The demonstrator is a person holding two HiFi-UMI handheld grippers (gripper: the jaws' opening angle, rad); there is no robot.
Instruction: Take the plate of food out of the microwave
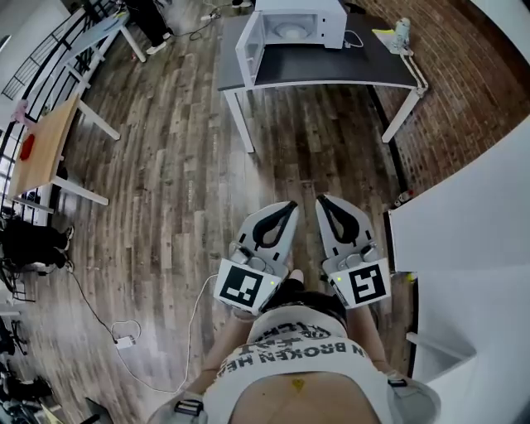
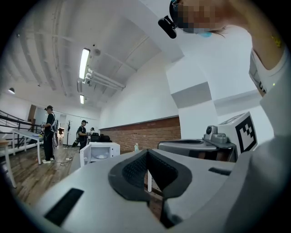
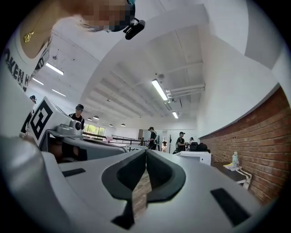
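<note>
Grey left gripper [image 1: 289,204]: jaws pressed together, empty.
Grey right gripper [image 1: 322,199]: likewise.
White box microwave [image 1: 331,25]: I see its door open, possibly a pale plate [image 1: 290,31] inside.

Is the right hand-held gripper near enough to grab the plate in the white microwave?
Probably not yet. The right hand-held gripper, shut, is by the person's body; wooden floor lies between it and the open white microwave.
</note>
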